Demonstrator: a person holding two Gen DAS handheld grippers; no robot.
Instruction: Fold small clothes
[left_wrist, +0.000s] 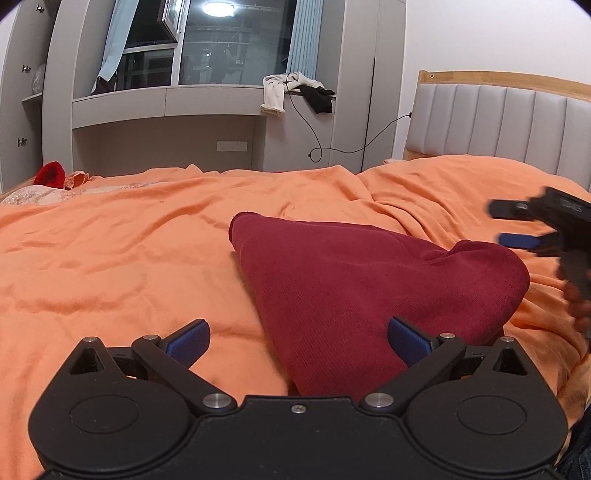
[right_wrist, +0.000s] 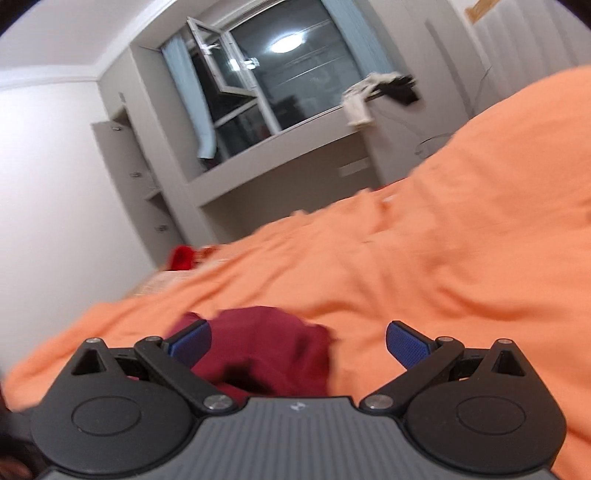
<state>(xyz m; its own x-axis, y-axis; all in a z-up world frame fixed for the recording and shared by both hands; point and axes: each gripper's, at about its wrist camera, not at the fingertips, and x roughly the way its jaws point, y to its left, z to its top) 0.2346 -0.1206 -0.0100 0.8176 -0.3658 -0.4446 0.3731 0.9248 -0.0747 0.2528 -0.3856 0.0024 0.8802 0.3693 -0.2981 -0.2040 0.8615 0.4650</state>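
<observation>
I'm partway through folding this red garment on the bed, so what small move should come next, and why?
Probably lower the left gripper and close its jaws on the near edge of the dark red garment. Both grippers are open and hold nothing, the garment lies in a rumpled, roughly triangular heap on the orange bedcover, and the right gripper view is blurred by motion.

Bed, orange cover (left_wrist: 129, 258) (rumpled): dark red garment (left_wrist: 369, 288) lying on it.
</observation>
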